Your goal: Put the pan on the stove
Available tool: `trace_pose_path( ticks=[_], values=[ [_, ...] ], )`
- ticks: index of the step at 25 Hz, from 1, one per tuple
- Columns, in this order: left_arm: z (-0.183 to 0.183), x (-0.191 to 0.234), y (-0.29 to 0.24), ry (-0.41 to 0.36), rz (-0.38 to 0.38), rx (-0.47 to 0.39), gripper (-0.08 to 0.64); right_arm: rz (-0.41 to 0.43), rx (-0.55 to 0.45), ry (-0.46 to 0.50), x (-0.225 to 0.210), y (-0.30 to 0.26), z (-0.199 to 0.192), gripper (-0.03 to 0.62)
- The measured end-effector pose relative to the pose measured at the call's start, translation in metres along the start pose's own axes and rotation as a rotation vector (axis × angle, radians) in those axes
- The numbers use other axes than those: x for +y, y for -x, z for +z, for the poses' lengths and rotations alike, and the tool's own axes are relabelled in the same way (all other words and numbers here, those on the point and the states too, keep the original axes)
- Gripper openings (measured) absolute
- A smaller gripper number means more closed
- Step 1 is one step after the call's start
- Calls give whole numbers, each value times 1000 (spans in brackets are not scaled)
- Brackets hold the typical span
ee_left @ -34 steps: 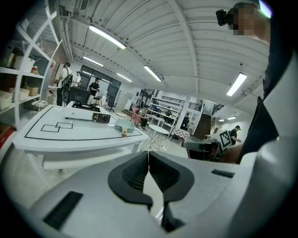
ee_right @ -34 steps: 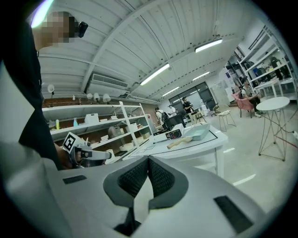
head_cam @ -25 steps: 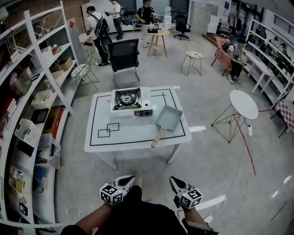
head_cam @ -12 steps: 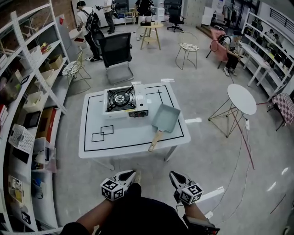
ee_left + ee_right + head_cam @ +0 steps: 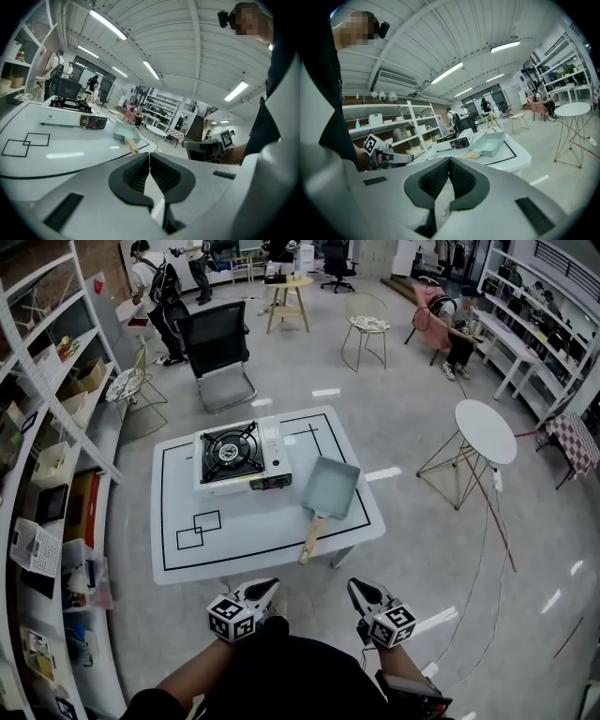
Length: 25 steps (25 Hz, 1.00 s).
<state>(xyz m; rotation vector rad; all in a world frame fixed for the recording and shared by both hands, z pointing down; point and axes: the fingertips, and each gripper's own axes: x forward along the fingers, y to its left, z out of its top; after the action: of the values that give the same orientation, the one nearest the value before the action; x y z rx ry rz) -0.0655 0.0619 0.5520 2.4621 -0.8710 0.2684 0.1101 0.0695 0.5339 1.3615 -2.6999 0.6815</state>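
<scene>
Two hand-held grippers sat low at 6 o'clock in the head view, both short of the white surface (image 5: 253, 545) and touching nothing on it. The left hand-held gripper (image 5: 266, 589) had its jaws pressed together with nothing between them, as its own view confirmed (image 5: 149, 157). The right hand-held gripper (image 5: 357, 588) was likewise closed and empty, pads meeting at the tip (image 5: 449, 161). On the surface, the pale blue square pan (image 5: 330, 488) lay at about 3 o'clock from the centre, flat on the tabletop, with its wooden handle (image 5: 311, 539) reaching toward 7 o'clock, close to the near edge. The portable gas stove (image 5: 234, 456) stood at about 11 o'clock from the centre, its black burner grate bare, its near right corner just beside the pan, though whether the two touched could not be made out. Two overlapping black outlined squares (image 5: 198, 529) were drawn on the surface at 8 o'clock. A black office chair (image 5: 215, 346) stood beyond the surface at 12 o'clock, a small round white table (image 5: 485, 431) stood well apart at 3 o'clock, and white shelving (image 5: 42, 474) ran along the 9 o'clock side. From the left gripper view the pan (image 5: 125, 132) lay at the right of the stove (image 5: 65, 113).
</scene>
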Motion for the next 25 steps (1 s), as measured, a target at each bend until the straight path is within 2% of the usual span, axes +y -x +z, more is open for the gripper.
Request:
trace_pose_path(
  ticks=[13,25],
  values=[
    [34,43,-50,31,-171,95,11,-106,-22,-22,-26,-43,24,25],
    [46,80,-87,35,-285,183,12,-207,-35,-51,-39,-78,29,25]
  ],
)
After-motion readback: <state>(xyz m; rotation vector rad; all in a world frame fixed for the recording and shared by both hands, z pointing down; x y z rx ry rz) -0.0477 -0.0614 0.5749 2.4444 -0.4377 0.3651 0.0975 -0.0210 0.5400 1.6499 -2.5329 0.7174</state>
